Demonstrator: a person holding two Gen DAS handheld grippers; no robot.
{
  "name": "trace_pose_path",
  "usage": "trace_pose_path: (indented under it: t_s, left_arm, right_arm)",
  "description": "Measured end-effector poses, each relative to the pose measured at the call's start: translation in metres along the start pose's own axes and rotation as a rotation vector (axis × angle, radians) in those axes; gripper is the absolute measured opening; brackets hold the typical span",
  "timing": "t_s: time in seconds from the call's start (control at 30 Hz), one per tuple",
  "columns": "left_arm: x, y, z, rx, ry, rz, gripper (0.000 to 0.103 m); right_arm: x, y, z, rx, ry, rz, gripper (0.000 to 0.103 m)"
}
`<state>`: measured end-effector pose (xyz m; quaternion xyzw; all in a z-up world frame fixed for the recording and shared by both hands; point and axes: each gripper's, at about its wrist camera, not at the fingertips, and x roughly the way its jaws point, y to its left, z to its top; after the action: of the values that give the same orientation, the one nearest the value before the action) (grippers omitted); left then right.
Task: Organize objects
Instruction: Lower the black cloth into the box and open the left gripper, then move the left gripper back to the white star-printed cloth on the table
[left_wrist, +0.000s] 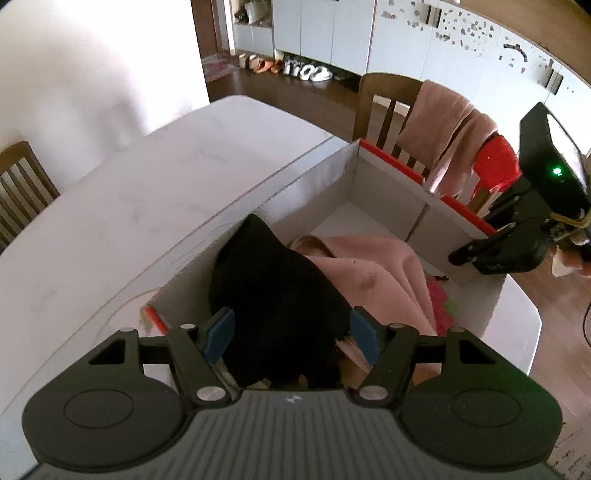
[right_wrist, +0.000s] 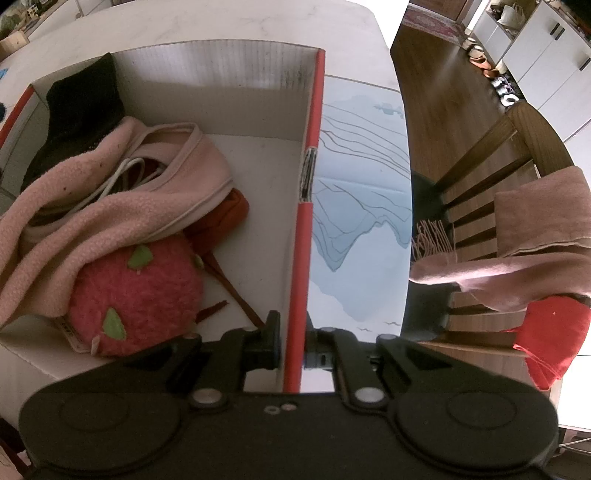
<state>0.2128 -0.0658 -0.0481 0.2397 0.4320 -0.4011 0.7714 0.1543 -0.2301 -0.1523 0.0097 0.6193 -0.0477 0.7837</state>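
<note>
Left claw (left_wrist: 291, 334) spread wide over black garment (left_wrist: 273, 295) in box (right_wrist: 221, 66); right claw (right_wrist: 293, 347) clamps box's red-edged wall.

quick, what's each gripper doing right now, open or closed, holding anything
Left gripper: open, its pads either side of the black garment, not pressing it.
Right gripper: shut on the box wall.

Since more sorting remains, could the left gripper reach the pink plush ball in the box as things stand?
Probably not directly: the pink fleece drapes over the plush ball, and the black garment sits before the open left gripper.
</note>
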Motion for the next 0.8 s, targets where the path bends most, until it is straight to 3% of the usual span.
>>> trace_pose_path:
  t_s: [0.17,0.27,0.47,0.57,0.67,0.8]
  left_arm:
    - [-0.021,0.005,-0.003,-0.014,-0.031,0.008,0.069]
    - [-0.037,0.011,-0.007,-0.025,-0.054,0.008,0.078]
    - [-0.063,0.028,-0.019,-0.041,-0.075,0.03,0.085]
    - [-0.072,0.047,-0.034,-0.077,-0.074,0.053,0.086]
    - [-0.076,0.07,-0.051,-0.114,-0.068,0.104,0.1]
    - [-0.079,0.11,-0.075,-0.185,-0.044,0.168,0.101]
  right_arm:
    - [0.001,0.0,0.0,-0.002,0.003,0.0,0.009]
    - [0.001,0.001,0.0,-0.003,0.006,-0.005,0.009]
    - [0.001,0.001,0.0,-0.002,0.01,-0.004,0.009]
    - [0.001,0.0,0.0,0.003,0.009,-0.004,0.009]
    - [0.0,-0.001,0.0,0.015,0.01,-0.002,0.008]
    - [0.001,-0.001,0.001,0.02,0.015,-0.006,0.008]
